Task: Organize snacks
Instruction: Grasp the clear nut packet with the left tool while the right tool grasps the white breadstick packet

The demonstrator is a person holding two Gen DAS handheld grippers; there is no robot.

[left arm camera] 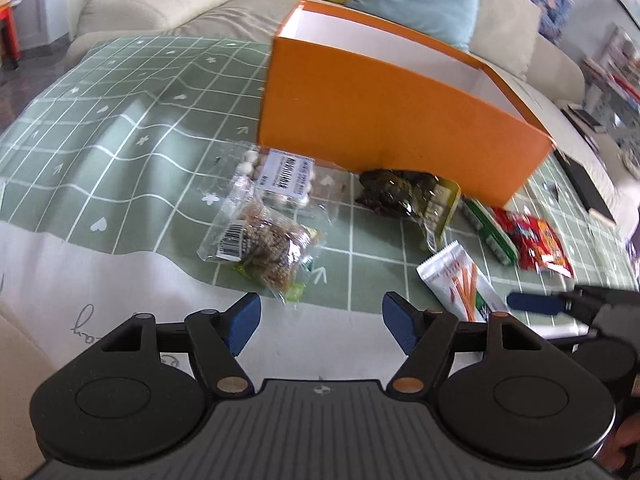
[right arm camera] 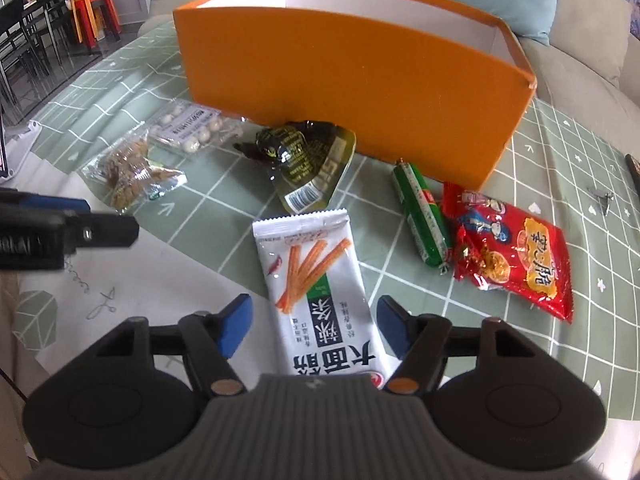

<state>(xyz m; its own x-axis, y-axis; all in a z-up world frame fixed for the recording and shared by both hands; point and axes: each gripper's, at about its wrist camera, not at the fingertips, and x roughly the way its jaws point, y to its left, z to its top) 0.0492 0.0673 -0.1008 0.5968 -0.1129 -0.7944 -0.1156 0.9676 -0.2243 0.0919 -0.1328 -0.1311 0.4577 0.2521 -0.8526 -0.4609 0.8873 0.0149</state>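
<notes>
While both grippers hang wide and empty, the white snack packet [right arm camera: 320, 288] lies on the table [right arm camera: 540, 184] right between the right gripper [right arm camera: 314, 330] fingers, long axis pointing ahead toward the orange box [right arm camera: 352, 80]. Left gripper [left arm camera: 320, 326] sits farther off, so the right looks best placed.

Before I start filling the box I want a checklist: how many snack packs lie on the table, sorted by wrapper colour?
Clear packs: 2, the white balls and the brown clusters
Dark green-black pack: 1
White strip-snack pack: 1
Green sausage: 1
Red bag: 1
Total: 6, all outside the orange box
</notes>
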